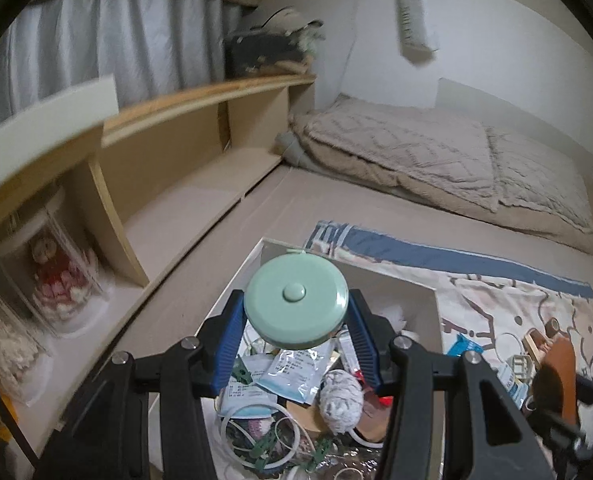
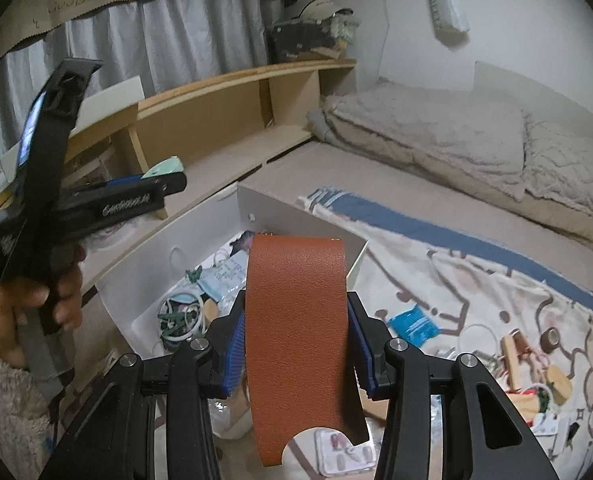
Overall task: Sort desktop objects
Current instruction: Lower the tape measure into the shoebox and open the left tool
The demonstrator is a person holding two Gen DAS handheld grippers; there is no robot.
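Left gripper (image 1: pixel 296 312) is closed on a mint round tape measure (image 1: pixel 295 301), gripped across its rim, flat face toward the camera. The white box (image 1: pixel 396 276) is seen directly below and ahead of the fingers, already filled with packets, a yarn ball (image 1: pixel 341 400), rings and green clips. So a release is judged to be all that is needed; no reach sideways.

Right gripper (image 2: pixel 296 328) is clamped on a brown leather strip (image 2: pixel 298 340), held by its long edges, long axis running along the fingers, far end pointing up and ahead. The box (image 2: pixel 296 216) lies ahead and to the left of this tool, so the left gripper is nearer to it. The left gripper (image 2: pixel 164 180) is seen at upper left in the right view.

Loose items remain on the patterned blanket (image 2: pixel 476 280) to the right: blue packet (image 2: pixel 412 324), blister pack (image 2: pixel 344 452).

Writing: valance reads "GOOD LUCK"; script logo on the left gripper is not legible; wall pouch text too blurred.
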